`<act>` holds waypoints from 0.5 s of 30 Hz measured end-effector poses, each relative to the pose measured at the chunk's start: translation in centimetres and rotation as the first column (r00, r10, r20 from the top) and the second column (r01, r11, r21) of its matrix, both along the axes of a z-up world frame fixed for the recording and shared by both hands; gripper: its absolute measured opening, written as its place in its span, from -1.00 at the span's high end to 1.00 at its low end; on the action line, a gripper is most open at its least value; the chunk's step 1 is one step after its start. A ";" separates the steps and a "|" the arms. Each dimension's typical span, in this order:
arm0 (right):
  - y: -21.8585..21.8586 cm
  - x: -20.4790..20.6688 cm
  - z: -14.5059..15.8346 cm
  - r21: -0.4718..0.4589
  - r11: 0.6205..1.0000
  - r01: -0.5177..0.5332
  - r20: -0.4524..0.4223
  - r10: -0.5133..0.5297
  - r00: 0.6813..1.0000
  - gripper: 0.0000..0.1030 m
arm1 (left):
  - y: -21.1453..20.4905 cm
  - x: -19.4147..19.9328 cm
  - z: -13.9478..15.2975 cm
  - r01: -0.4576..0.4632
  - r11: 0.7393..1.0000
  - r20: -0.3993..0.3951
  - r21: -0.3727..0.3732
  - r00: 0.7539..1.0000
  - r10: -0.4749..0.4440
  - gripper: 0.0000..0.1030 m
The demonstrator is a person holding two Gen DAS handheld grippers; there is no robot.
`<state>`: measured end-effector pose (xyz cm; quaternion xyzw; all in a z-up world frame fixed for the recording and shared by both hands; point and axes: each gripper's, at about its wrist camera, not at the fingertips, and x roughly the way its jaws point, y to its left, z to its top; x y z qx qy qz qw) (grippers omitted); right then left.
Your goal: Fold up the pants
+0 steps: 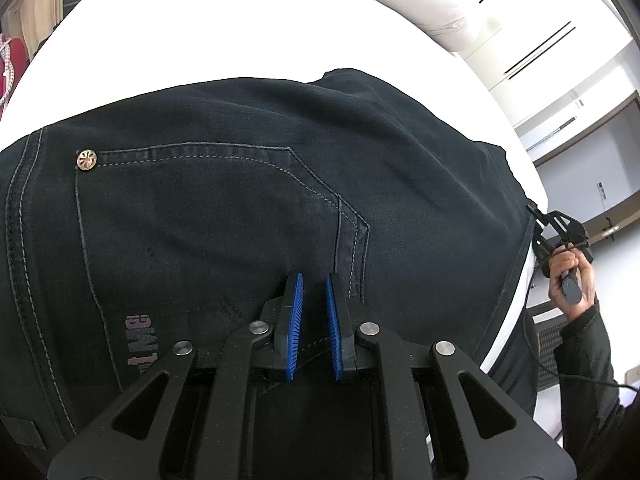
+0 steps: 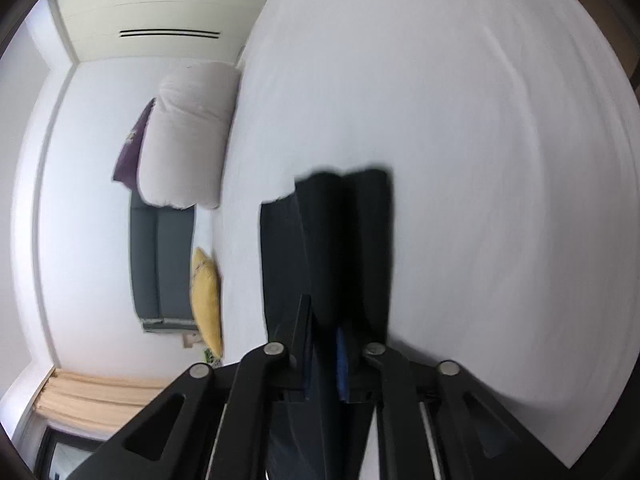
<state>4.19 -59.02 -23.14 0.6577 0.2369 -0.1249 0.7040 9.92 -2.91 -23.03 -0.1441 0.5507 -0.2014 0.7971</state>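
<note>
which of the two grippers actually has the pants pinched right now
The right gripper: dark denim pants run between its blue pads. The left gripper shows an empty gap.

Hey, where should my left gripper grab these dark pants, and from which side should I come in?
Probably the waist end. In the left wrist view the pants lie flat on the white bed, back pocket up, and the left gripper sits just over that pocket with a small gap between its blue pads. Come in low from the near edge, pinching all layers. The right gripper already clamps the pants' far end.
</note>
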 end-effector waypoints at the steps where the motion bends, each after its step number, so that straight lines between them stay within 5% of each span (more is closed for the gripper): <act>1: -0.1 -0.2 0.0 0.004 1.000 0.012 -0.003 -0.012 1.000 0.92 | 0.0 0.0 0.0 -0.001 1.000 0.000 0.001 1.000 0.001 0.77; 15: 0.1 -2.2 -1.4 0.025 0.995 0.092 0.019 -0.093 0.995 0.99 | -0.1 0.1 0.1 -0.005 1.000 -0.001 -0.005 1.000 0.005 0.77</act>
